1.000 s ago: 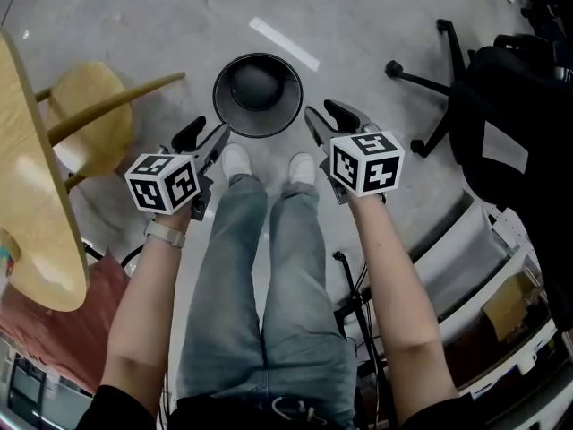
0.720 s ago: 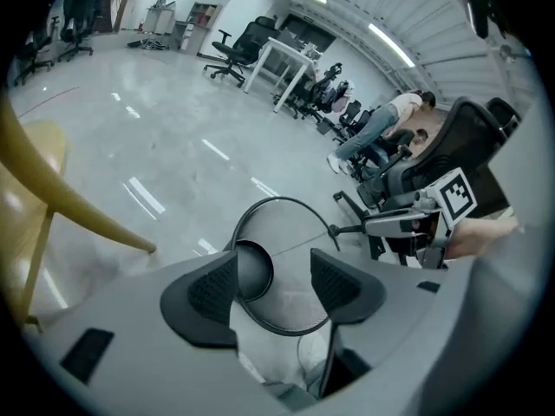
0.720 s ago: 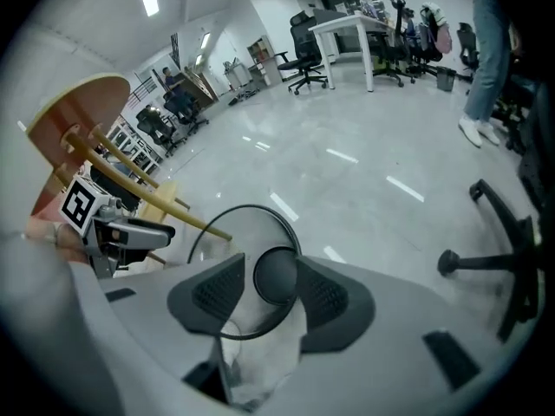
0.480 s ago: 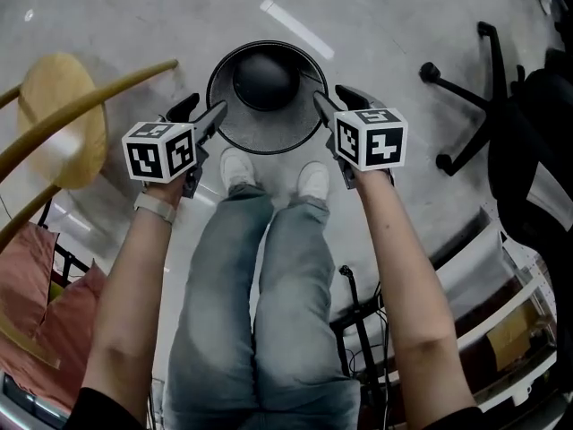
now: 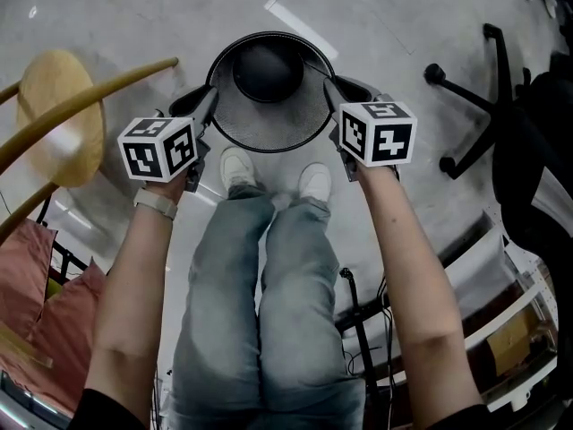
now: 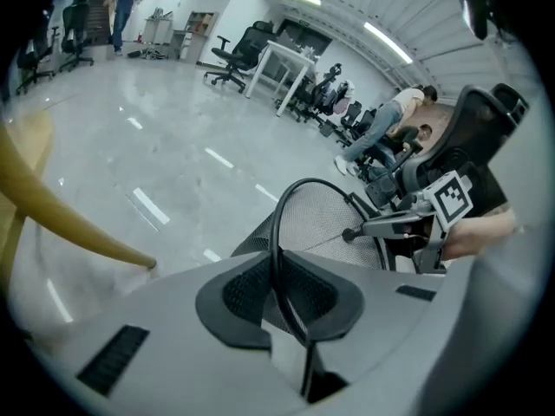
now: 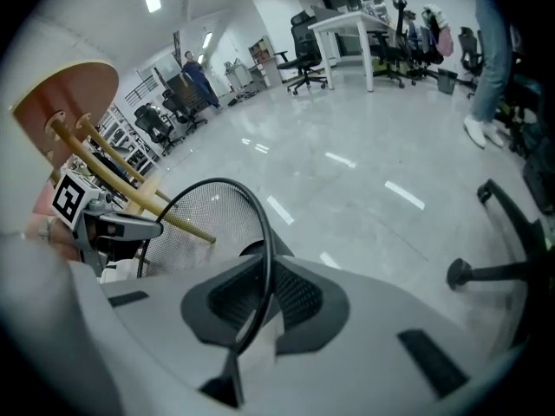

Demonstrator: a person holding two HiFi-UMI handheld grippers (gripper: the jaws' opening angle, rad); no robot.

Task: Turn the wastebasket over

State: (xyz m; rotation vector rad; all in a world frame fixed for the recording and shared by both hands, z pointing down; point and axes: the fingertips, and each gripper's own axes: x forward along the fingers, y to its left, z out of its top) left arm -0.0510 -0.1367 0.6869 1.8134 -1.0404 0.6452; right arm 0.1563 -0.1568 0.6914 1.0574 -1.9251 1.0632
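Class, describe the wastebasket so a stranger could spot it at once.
On the grey floor, look just ahead of the person's white shoes, between the wooden chair and the black office chair. There stands the wastebasket: round, black wire mesh, open upward, the only mesh container there.

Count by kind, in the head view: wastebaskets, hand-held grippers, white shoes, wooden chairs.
mesh wastebasket: 1
hand-held grippers: 2, left hand-held gripper and right hand-held gripper, jaws just closed on the wastebasket rim
white shoes: 2
wooden chair: 1
Total: 6
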